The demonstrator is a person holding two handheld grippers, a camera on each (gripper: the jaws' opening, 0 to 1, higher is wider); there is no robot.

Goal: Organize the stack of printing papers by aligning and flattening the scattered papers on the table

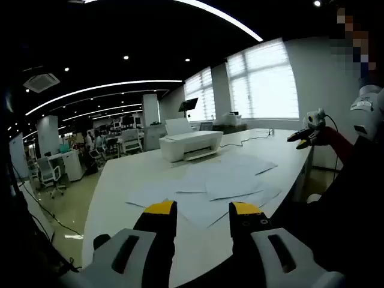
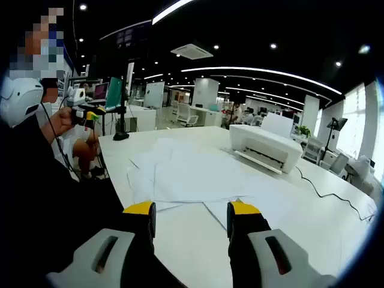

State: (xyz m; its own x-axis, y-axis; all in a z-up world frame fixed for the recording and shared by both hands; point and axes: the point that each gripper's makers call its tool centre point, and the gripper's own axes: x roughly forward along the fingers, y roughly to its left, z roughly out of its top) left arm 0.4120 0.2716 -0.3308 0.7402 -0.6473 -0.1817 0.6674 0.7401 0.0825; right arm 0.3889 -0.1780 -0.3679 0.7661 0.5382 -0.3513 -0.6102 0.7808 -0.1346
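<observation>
sheets of loose white printing paper (image 1: pixel 219 180) lie scattered and overlapping across the middle of the left gripper view, flat on the long white surface (image 1: pixel 120 192). the left gripper (image 1: pixel 204 217) rises from the bottom of the frame with its yellow-tipped black jaws spread apart, nothing between them, hovering just short of the nearest sheets. a white desktop printer (image 1: pixel 189 144) stands beyond the papers, above centre, with a thin dark cable (image 1: pixel 252 139) trailing to its right. at the right edge the right gripper (image 1: pixel 303 137) shows, small, held in a person's hand; whether it is released or clenched there i cannot tell.

in the right gripper view the same white sheets (image 2: pixel 192 174) spread across the centre of the frame, fanned at uneven angles, their near edges just above the jaws. this gripper's (image 2: pixel 191 219) yellow-tipped jaws stand parted and hold nothing. the printer (image 2: pixel 264 147) sits to the upper right of the papers, a cable (image 2: pixel 327 192) running off right. at the upper left the left gripper (image 2: pixel 81 111) appears, held in a hand.
</observation>
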